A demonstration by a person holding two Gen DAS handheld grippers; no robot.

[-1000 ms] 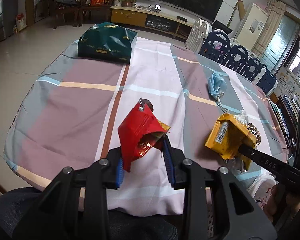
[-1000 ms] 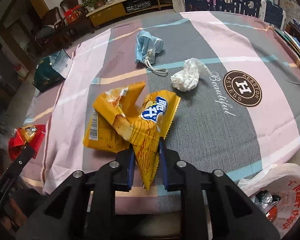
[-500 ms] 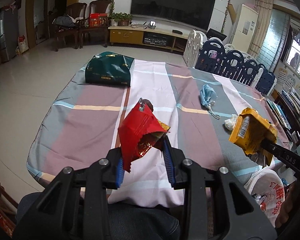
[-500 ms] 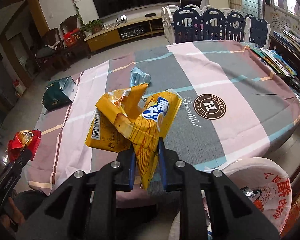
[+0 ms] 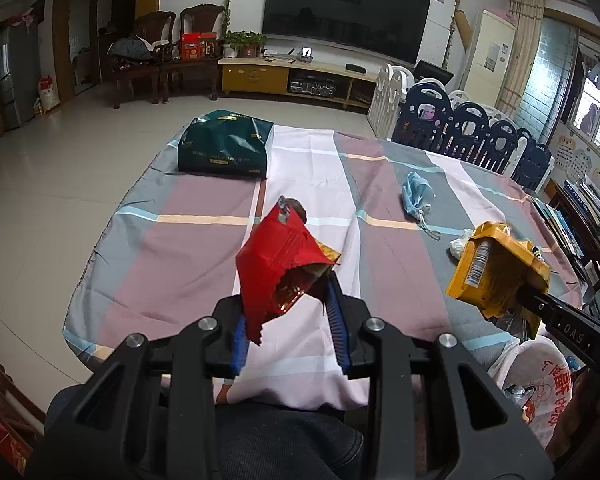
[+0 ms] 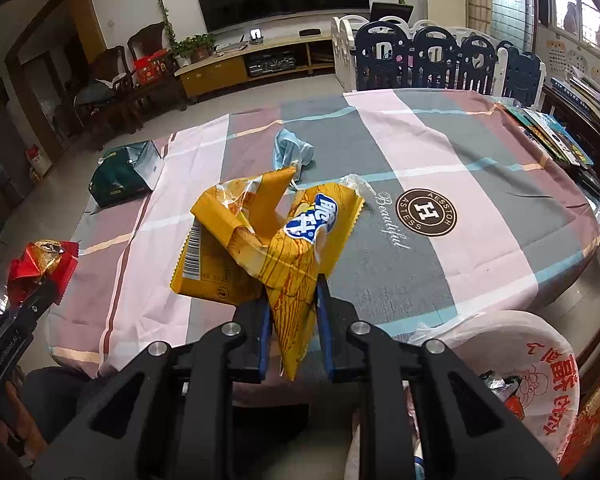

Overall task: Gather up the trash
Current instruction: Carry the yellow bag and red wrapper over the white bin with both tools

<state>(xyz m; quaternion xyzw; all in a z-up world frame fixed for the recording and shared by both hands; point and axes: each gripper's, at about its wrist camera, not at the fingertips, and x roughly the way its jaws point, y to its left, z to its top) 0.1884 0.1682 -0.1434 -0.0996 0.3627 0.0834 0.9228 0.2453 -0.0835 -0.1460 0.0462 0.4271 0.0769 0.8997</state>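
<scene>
Trash is in both tongs, one wrapper each, lifted clear of the table.

Left wrist view: the left gripper (image 5: 288,320) is clamped on one red snack wrapper (image 5: 276,264), crumpled, its gold foil lining showing at the torn mouth; no print on it can be read. Ahead of the tongs on the striped tablecloth (image 5: 188,248) lie one dark green gift bag (image 5: 224,148) far off to the left, with gold lettering too small to read, and one blue face mask (image 5: 418,198) ahead to the right. To the right of the tongs the right gripper (image 5: 530,298) enters, its arm marked "DAS", carrying one yellow wrapper (image 5: 496,268) with a barcode facing this camera. One crumpled white tissue (image 5: 459,246) peeks out just behind that wrapper. Below it, at the table edge, is one white plastic bag (image 5: 540,368) with red print.

Right wrist view: the right gripper (image 6: 292,320) is clamped on the yellow wrapper (image 6: 268,240), which here shows a blue oval logo with white characters as well as the barcode. This view alone shows the cloth's round brown badge (image 6: 426,213), reading "AESSTOH ASTESS" around an "H", with "Beautiful" in script beside it. Only an edge of the tissue (image 6: 354,181) shows past the wrapper. The left gripper (image 6: 46,286) and red wrapper (image 6: 40,264) are far to the left, the plastic bag (image 6: 512,352) low to the right, with foil scraps inside.
</scene>
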